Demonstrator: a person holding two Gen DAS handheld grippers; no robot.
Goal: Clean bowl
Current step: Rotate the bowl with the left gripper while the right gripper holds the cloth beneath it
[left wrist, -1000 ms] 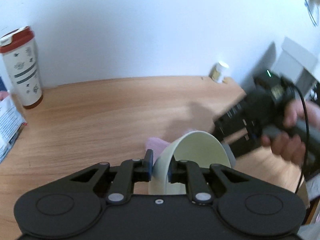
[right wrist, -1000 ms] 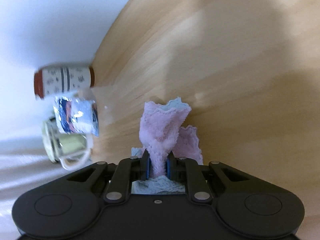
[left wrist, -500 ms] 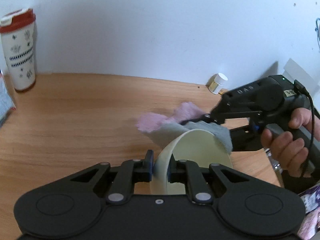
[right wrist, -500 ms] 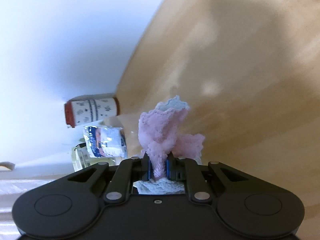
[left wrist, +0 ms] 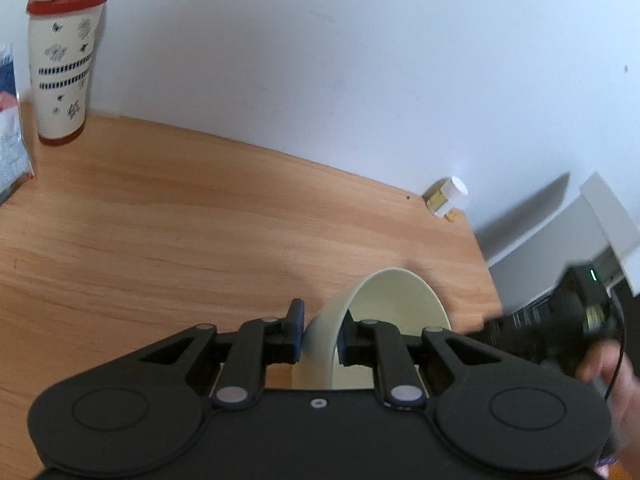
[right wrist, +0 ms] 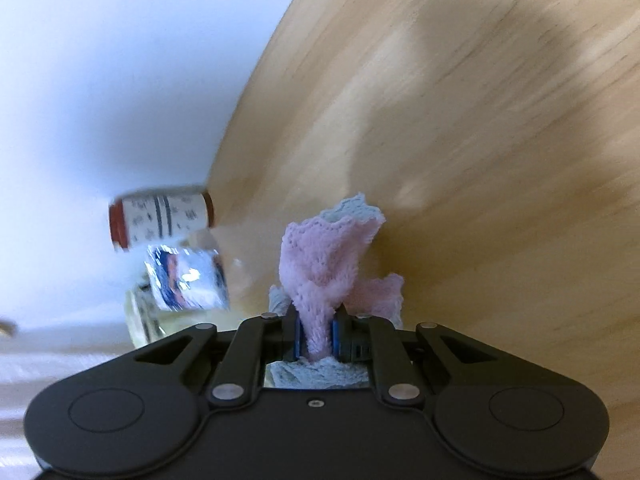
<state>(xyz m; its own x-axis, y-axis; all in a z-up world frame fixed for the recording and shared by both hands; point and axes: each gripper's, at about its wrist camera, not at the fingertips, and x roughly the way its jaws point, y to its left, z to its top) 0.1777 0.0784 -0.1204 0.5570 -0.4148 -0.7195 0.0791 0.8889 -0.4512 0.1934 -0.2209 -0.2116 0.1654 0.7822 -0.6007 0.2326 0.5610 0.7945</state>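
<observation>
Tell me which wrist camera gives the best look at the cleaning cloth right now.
The right wrist view. There the pink cloth fills the centre, clamped between the right gripper fingers. The left wrist view shows none of it: only the bowl held in the left gripper and the blurred right gripper body.

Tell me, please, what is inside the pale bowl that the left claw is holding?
The bowl shows only bare pale wall and one finger of the left claw clamping its rim. Its bottom is hidden behind the claw body.

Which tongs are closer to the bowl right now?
Left. The left tongs pinch the bowl by its rim; the right tongs, holding the cloth, sit off to its right.
</observation>
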